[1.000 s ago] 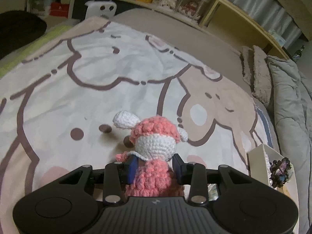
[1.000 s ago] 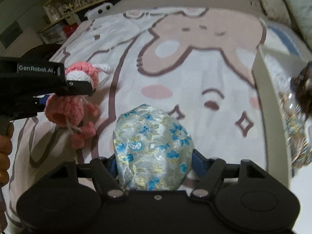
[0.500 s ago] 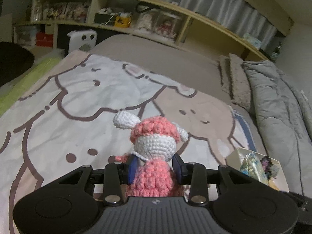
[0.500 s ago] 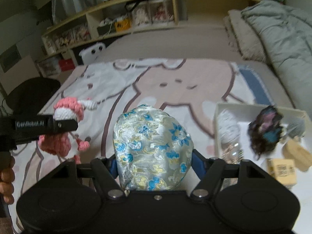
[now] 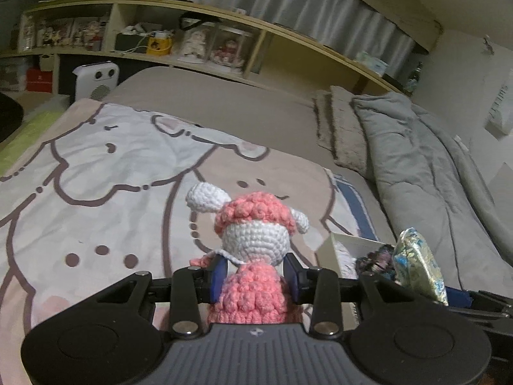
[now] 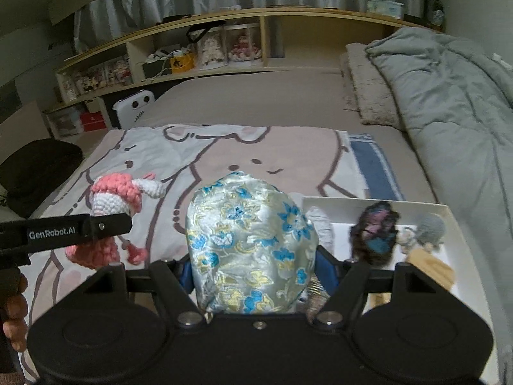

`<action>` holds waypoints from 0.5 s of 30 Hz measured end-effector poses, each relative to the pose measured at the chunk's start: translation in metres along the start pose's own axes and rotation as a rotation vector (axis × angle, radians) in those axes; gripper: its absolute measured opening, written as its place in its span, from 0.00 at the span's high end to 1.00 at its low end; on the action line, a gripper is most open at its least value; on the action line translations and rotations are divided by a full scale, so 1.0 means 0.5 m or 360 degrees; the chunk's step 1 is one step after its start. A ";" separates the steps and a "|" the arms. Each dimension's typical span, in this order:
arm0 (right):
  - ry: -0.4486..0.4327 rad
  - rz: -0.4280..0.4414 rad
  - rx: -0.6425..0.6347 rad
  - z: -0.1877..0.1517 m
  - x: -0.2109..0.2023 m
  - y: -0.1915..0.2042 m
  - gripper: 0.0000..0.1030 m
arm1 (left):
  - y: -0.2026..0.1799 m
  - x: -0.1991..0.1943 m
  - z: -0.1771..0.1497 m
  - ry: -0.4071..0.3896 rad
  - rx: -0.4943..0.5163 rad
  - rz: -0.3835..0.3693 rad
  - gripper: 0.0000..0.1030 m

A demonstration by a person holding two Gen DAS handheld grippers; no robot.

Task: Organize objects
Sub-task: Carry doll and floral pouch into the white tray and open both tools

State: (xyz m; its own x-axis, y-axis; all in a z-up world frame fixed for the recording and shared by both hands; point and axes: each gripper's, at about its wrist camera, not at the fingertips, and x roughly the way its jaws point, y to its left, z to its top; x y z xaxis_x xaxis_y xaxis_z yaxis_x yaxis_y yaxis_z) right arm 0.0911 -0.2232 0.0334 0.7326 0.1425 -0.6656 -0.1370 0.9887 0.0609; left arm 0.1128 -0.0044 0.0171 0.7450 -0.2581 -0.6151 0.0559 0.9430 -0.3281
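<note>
My left gripper (image 5: pixel 255 277) is shut on a pink and white crocheted sheep doll (image 5: pixel 253 240) and holds it above the cartoon blanket (image 5: pixel 96 192). The doll also shows at the left of the right wrist view (image 6: pixel 112 218), gripped in the left gripper (image 6: pixel 105 224). My right gripper (image 6: pixel 253 269) is shut on a silver brocade pouch with blue and yellow flowers (image 6: pixel 250 243), held up just left of a white box (image 6: pixel 452 221). The pouch also shows at the right of the left wrist view (image 5: pixel 416 266), over the box (image 5: pixel 327 250).
The white box holds a dark purple fuzzy item (image 6: pixel 373 234), a grey crocheted item (image 6: pixel 429 227) and a tan item (image 6: pixel 429 266). A grey duvet (image 6: pixel 449 96) lies at the right. A wooden shelf (image 6: pixel 224 48) stands behind the bed. A white heater (image 5: pixel 96 80) stands by it.
Both grippers have risen and tilted up with their loads, so the shelf and duvet have come into view. The pouch has moved toward the white box and now shows in the left wrist view.
</note>
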 end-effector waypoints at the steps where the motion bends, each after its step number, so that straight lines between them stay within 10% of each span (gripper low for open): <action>1: -0.0007 -0.0011 0.0007 -0.001 -0.008 -0.009 0.31 | -0.008 -0.002 -0.002 0.0001 0.0006 -0.0010 0.62; 15: -0.0092 -0.0180 0.0086 -0.012 -0.119 -0.175 0.30 | -0.184 -0.052 -0.007 -0.0037 0.0128 -0.0242 0.62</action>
State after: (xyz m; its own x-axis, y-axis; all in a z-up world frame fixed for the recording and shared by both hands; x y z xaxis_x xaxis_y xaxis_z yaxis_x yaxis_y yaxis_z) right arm 0.0554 -0.3183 0.0632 0.7789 0.0311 -0.6264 -0.0166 0.9994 0.0289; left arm 0.0862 -0.0850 0.0607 0.7391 -0.3948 -0.5458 0.2212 0.9076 -0.3570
